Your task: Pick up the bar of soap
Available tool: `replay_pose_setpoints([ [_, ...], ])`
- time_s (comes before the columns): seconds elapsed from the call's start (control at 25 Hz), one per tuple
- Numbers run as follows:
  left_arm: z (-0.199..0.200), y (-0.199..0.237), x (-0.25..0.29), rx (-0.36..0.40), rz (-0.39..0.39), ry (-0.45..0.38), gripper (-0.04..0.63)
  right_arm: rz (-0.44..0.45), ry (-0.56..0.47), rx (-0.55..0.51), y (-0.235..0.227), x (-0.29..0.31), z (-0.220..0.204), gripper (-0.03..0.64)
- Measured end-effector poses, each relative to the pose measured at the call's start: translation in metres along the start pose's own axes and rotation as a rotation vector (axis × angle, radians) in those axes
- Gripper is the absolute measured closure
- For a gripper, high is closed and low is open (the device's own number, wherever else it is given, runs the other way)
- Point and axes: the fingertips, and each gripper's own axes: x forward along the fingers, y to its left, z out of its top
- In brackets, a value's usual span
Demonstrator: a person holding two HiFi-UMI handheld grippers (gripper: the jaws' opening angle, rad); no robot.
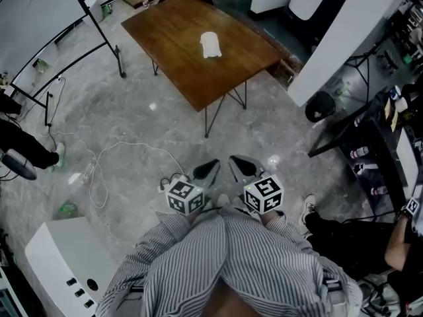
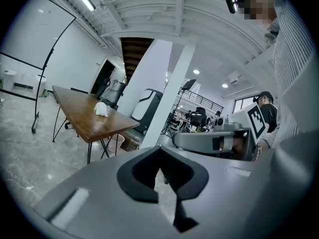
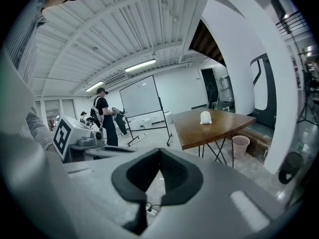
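Note:
The bar of soap [image 1: 211, 44] is a small white lump lying on a brown wooden table [image 1: 185, 65] across the room. It also shows far off in the left gripper view [image 2: 101, 109] and in the right gripper view [image 3: 205, 117]. Both grippers are held close to the person's striped shirt, far from the table. My left gripper [image 1: 207, 170] is shut with nothing in it, its jaws meeting in its own view [image 2: 162, 176]. My right gripper [image 1: 242, 168] is shut and empty too [image 3: 154, 180]. The two point side by side over the grey floor.
A whiteboard stand [image 1: 99, 25] is left of the table. A white cable [image 1: 99, 170] loops on the floor beside a white box [image 1: 59, 256]. A white pillar [image 1: 330, 51], dark racks and a seated person [image 1: 357, 236] are on the right. A pink bin [image 3: 240, 146] stands by the table.

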Motion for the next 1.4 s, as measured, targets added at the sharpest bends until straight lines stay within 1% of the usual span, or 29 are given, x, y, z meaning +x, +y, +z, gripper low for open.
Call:
replay_pose_setpoints([
  [0.28, 0.009, 0.003, 0.023, -0.008, 0.009, -0.014, 0.592, 0.02, 0.0, 0.003, -0.021, 0.002, 0.006, 0.615],
  [0.4, 0.015, 0.006, 0.029, -0.002, 0.028, -0.034, 0.592, 0.034, -0.001, -0.009, -0.028, 0.005, 0.01, 0.615],
  [0.52, 0.015, 0.008, 0.037, -0.01, 0.044, -0.038, 0.592, 0.027, -0.007, -0.023, -0.04, 0.005, 0.013, 0.615],
  [0.64, 0.016, 0.015, 0.045, -0.021, 0.049, -0.032, 0.592, 0.029, -0.024, 0.002, -0.051, 0.01, 0.016, 0.615],
  [0.76, 0.027, 0.029, 0.051, -0.014, 0.059, -0.044, 0.592, 0.027, -0.033, 0.016, -0.06, 0.02, 0.025, 0.615],
  [0.92, 0.049, 0.064, 0.07, -0.007, 0.064, -0.074, 0.592, -0.007, -0.025, -0.017, -0.084, 0.053, 0.042, 0.615],
  [1.08, 0.074, 0.111, 0.097, -0.01, 0.053, -0.079, 0.592, -0.037, -0.023, -0.043, -0.112, 0.1, 0.064, 0.615],
  [1.2, 0.104, 0.155, 0.118, -0.01, 0.046, -0.083, 0.592, -0.071, -0.03, -0.062, -0.137, 0.142, 0.091, 0.615],
  [1.28, 0.125, 0.183, 0.132, -0.005, 0.032, -0.08, 0.592, -0.088, -0.033, -0.056, -0.154, 0.169, 0.109, 0.615],
  [1.4, 0.156, 0.22, 0.151, 0.026, 0.002, -0.068, 0.591, -0.092, -0.044, -0.051, -0.172, 0.212, 0.138, 0.615],
])
